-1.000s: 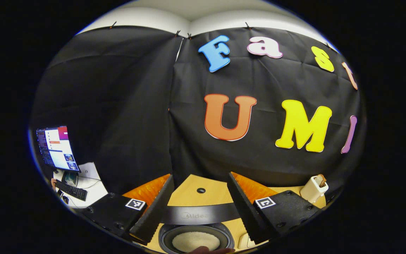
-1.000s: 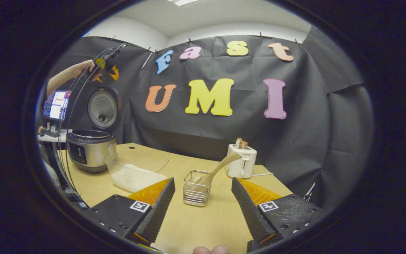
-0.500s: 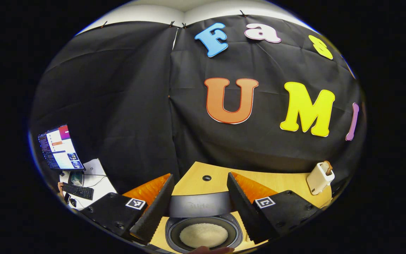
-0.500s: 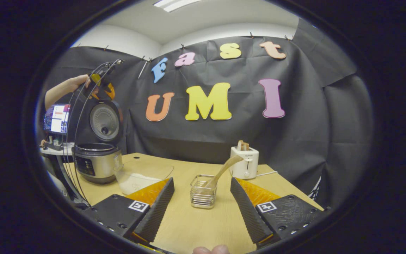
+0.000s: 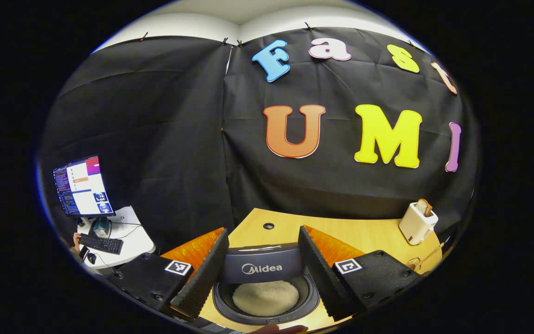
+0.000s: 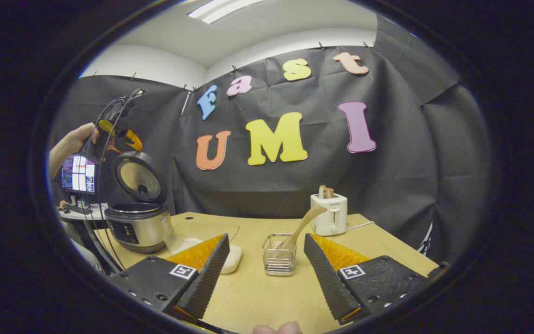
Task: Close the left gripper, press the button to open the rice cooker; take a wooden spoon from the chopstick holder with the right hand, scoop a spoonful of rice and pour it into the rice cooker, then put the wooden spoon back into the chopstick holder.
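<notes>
Pale wood is showing everywhere: the table (image 6: 267, 287) is carrying the whole setup. The rice cooker (image 6: 138, 226) is sitting at the table's left end with its lid (image 6: 139, 176) standing upright and open. In the left gripper view, white rice (image 5: 265, 298) is lying in the cooker's inner pot (image 5: 267, 304), right under the left gripper (image 5: 263, 273), whose fingers are standing wide apart with nothing between them. In the right gripper view that same gripper (image 6: 117, 134) is hovering above the raised lid, held in a hand (image 6: 73, 141).

The right gripper (image 6: 267, 273) is hanging low over the table, jaws spread and holding nothing. Between its fingers, farther back, the wire chopstick holder (image 6: 279, 255) is standing upright on the table. The wooden spoon (image 6: 301, 227) is leaning in it, handle tilting up to the right. A clear container of rice (image 6: 202, 241) is sitting just beside the cooker, partly hidden behind the right gripper's left finger; I cannot tell how full it is. A white toaster (image 6: 328, 213) with bread in its slot is standing behind the holder, near the black cloth wall (image 6: 410, 153). A lit monitor (image 5: 83, 186) and a keyboard (image 5: 101, 243) are sitting on a separate small white table (image 5: 130, 239) off to the left.
</notes>
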The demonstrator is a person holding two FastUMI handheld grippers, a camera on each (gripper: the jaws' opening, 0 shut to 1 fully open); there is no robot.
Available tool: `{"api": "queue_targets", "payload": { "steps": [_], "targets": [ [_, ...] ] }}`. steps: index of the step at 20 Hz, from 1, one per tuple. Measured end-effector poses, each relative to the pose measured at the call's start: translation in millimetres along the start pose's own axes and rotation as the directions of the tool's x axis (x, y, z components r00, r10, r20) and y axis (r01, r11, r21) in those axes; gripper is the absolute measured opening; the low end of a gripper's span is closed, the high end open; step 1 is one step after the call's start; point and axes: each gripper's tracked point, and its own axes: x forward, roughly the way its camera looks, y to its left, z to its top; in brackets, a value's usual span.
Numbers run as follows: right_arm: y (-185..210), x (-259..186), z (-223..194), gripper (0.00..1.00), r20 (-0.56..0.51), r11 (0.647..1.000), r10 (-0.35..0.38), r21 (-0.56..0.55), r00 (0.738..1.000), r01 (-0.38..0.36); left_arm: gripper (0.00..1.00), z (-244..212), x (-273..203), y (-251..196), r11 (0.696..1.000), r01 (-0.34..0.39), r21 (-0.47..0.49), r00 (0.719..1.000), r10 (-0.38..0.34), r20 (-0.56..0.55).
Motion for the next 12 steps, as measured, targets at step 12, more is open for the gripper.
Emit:
{"api": "queue_targets", "payload": {
  "steps": [12],
  "targets": [
    [30.3,-0.5,-8.9,0.95,-0.007,0.999,0.045,0.009,0.999,-0.045,0.96,-115.5,-38.4,-12.0,1.000,-0.012,-0.025,0.996,0.014,0.088]
  ]
}}
